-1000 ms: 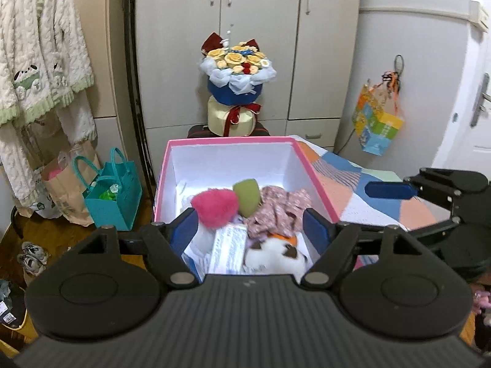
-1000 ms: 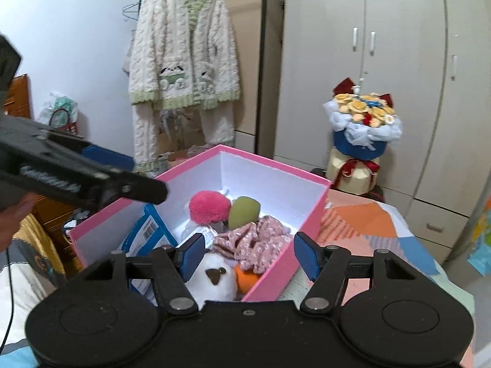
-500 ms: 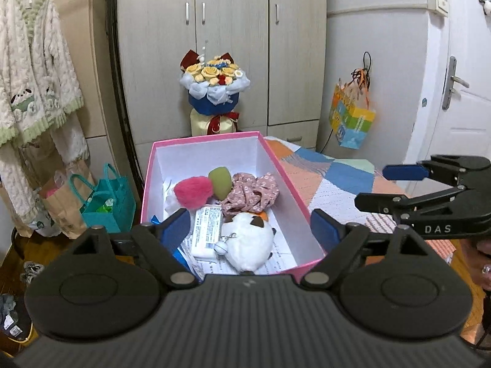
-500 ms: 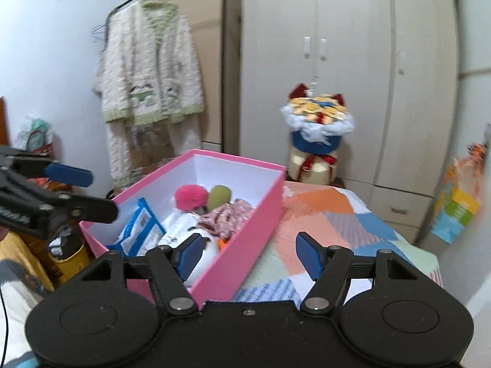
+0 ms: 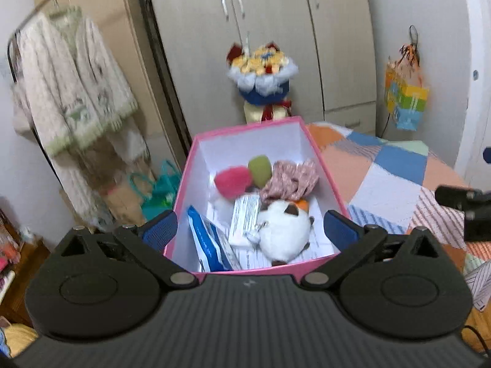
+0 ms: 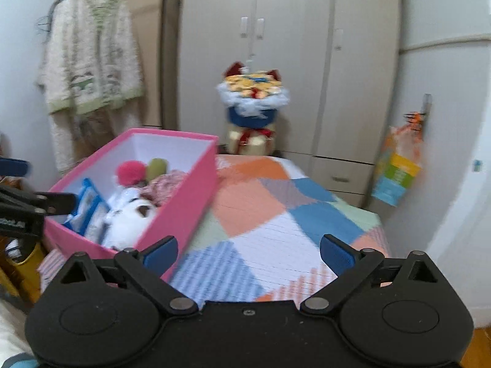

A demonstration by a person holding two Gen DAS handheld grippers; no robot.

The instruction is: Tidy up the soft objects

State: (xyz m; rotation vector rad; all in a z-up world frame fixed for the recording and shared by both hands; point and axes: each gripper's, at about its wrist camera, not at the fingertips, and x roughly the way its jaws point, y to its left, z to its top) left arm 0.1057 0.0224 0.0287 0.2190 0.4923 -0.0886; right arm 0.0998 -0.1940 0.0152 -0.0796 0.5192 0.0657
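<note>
A pink box (image 5: 184, 184) (image 6: 187, 202) with a white inside stands on the patchwork bedspread. In it lie a pink pompom (image 5: 233, 181) (image 6: 130, 171), a green puff (image 5: 260, 170) (image 6: 157, 168), a floral scrunchie (image 5: 291, 181), a white plush cat (image 5: 284, 230) (image 6: 129, 217) and a blue packet (image 5: 208, 242) (image 6: 89, 202). My left gripper (image 5: 250, 230) hangs just before the box's near wall, its jaws opening wide, nothing between them. My right gripper (image 6: 247, 251) is over the bedspread to the right of the box, jaws opening too, nothing held.
The patchwork bedspread (image 6: 276, 214) stretches right of the box. A flower bouquet (image 5: 260, 73) stands in front of the wardrobe (image 5: 276, 30). A knitted cardigan (image 5: 70, 92) hangs on a rail at left. Bags (image 5: 153, 190) sit on the floor; a colourful bag (image 5: 405, 101) hangs at right.
Both grippers have drawn back from the box and spread their jaws wider. The right one has swung rightward over the bedspread, leaving the box at its left.
</note>
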